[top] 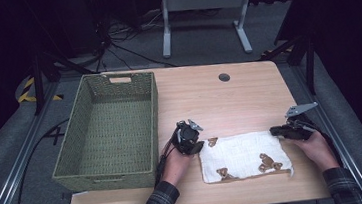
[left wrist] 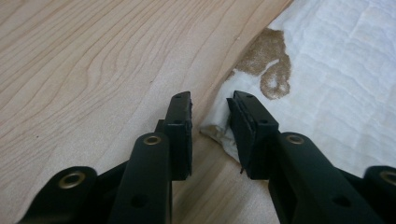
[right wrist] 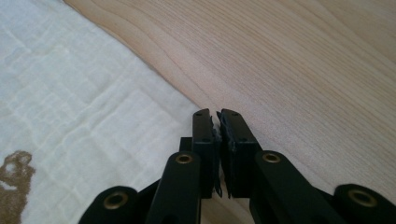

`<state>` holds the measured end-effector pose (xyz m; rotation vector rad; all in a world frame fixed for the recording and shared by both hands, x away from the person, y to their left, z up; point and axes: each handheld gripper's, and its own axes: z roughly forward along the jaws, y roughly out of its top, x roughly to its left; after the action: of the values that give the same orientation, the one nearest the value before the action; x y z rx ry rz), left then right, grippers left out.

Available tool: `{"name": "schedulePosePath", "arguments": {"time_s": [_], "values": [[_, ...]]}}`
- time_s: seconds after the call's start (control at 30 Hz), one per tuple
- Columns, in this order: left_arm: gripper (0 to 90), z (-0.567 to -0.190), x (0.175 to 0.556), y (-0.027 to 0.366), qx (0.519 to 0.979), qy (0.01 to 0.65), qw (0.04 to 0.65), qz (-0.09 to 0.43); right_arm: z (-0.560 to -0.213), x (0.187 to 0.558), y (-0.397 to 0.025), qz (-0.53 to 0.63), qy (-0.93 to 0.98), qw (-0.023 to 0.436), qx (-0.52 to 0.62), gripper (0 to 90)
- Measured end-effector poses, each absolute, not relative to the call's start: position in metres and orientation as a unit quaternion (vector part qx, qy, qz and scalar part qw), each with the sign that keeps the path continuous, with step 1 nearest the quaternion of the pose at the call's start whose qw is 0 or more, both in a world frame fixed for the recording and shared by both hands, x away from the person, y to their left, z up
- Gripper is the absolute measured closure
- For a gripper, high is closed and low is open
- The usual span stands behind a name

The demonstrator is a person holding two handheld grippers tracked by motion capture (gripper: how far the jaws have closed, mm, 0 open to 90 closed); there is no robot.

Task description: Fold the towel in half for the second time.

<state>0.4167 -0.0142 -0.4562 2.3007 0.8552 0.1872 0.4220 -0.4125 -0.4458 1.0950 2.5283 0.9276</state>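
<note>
**Both grippers at the cloth's upper corners**

From the high view you cannot read either gripper's jaws; the bodies and your hands cover them. In the left gripper view, your left gripper (left wrist: 210, 105) has its jaws apart, straddling the near corner of the white cloth (left wrist: 336, 74), whose tip lies in the gap. In the right gripper view, your right gripper (right wrist: 217, 116) has its jaws pressed together with only a sliver between them; whether cloth is pinched there is hard to make out.

The cloth (top: 244, 156) lies flat in the lower centre-right of the high view, brown printed figures on it, near the table's front edge. The left gripper (top: 188, 137) sits at its upper left corner, the right gripper (top: 292, 130) at its upper right.

The woven green basket (top: 109, 131) stands at centre left, well apart from the cloth, with bare wood between. The light wooden table (top: 219, 98) is open behind the cloth. Beyond it: grey floor, cables, a white frame, darkness.
</note>
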Motion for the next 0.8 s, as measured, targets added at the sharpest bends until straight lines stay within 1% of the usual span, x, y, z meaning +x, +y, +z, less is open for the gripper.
{"name": "schedulePosePath", "arguments": {"time_s": [0.03,0.07,0.17,0.27,0.4,0.53,0.63,0.7,0.8], "values": [[76.3,-0.456,0.417,-0.015,0.882,0.324,0.336,0.061,-0.446,0.422,-0.412,0.317,0.864,0.117,0.374,85.2],[81.2,-0.456,0.416,-0.016,0.882,0.323,0.336,0.063,-0.446,0.422,-0.412,0.317,0.863,0.118,0.374,85.3],[85.2,-0.454,0.415,-0.018,0.89,0.312,0.325,0.069,-0.445,0.421,-0.411,0.314,0.865,0.121,0.371,85.7],[86.1,-0.454,0.415,-0.019,0.887,0.32,0.325,0.068,-0.445,0.421,-0.41,0.31,0.868,0.127,0.367,86.4],[86.3,-0.451,0.414,-0.017,0.879,0.331,0.329,0.099,-0.443,0.42,-0.411,0.31,0.866,0.134,0.367,86.9],[86.6,-0.44,0.41,-0.011,0.861,0.346,0.352,0.119,-0.435,0.417,-0.415,0.327,0.858,0.145,0.368,87.5],[86.7,-0.427,0.405,-0.008,0.853,0.338,0.372,0.144,-0.425,0.412,-0.415,0.338,0.854,0.164,0.361,87.8],[86.7,-0.422,0.402,-0.008,0.85,0.336,0.379,0.148,-0.419,0.409,-0.416,0.347,0.848,0.178,0.358,88.0],[86.7,-0.417,0.4,-0.007,0.847,0.331,0.387,0.154,-0.415,0.406,-0.416,0.352,0.846,0.184,0.356,88.0]]}}
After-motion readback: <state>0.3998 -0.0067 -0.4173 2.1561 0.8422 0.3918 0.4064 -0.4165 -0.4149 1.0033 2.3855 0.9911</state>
